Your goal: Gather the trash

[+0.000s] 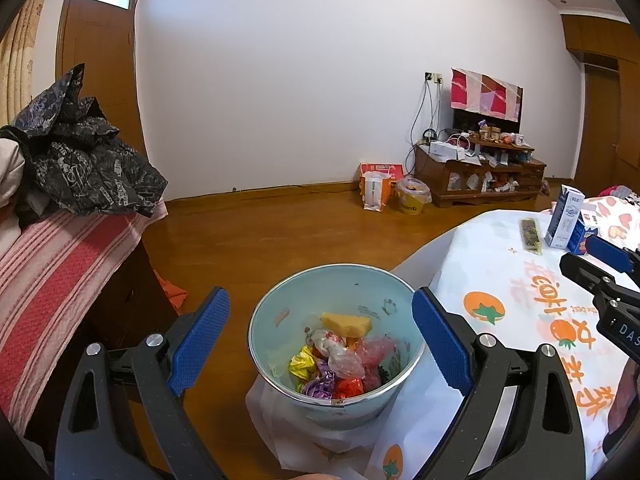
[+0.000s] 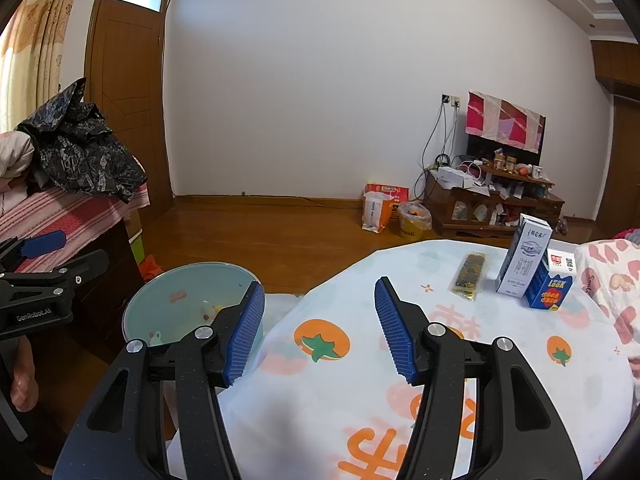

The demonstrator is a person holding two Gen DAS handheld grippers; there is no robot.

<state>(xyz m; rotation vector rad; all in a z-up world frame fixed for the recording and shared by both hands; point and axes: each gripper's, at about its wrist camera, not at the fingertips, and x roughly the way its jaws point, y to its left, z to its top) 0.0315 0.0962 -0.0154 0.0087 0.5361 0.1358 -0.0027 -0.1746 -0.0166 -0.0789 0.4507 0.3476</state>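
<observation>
Left gripper (image 1: 320, 336) fingers spread wide around the pale blue bin (image 1: 336, 344) of wrappers, pads clear of its rim; bin sits at the tabletop (image 2: 460, 360) edge; right gripper (image 2: 320, 328) fingers parted, empty; beyond the bin, flat packet (image 2: 469, 276) and two cartons (image 2: 524, 258); bin's base hidden.

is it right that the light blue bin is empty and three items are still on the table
Not quite: the light blue bin is not empty. The left wrist view shows crumpled wrappers at its bottom. Three items do remain on the table: the flat dark packet, the tall white carton and the small blue carton.
</observation>
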